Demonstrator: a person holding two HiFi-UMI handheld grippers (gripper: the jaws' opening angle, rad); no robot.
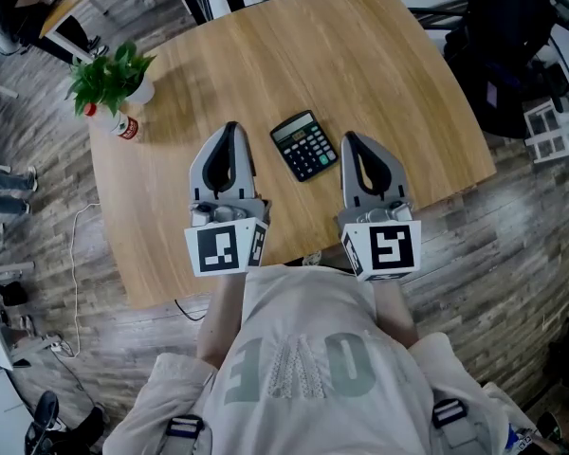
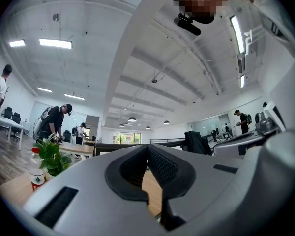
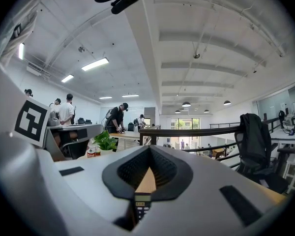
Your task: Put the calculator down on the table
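Only a calculator (image 3: 142, 205) sliver shows through closed right tongs (image 3: 148, 149).

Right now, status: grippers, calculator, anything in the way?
Left gripper shut, right gripper shut, both empty. Calculator flat on table between them. Nothing in the way.

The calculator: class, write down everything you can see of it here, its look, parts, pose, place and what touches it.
The calculator is a small, dark, plastic-looking slab with a pale display strip at its far end and rows of keys below. It lies flat, face up and turned at a slant, on the wooden table, between the left gripper and the right gripper. Only the table touches it; neither gripper does.
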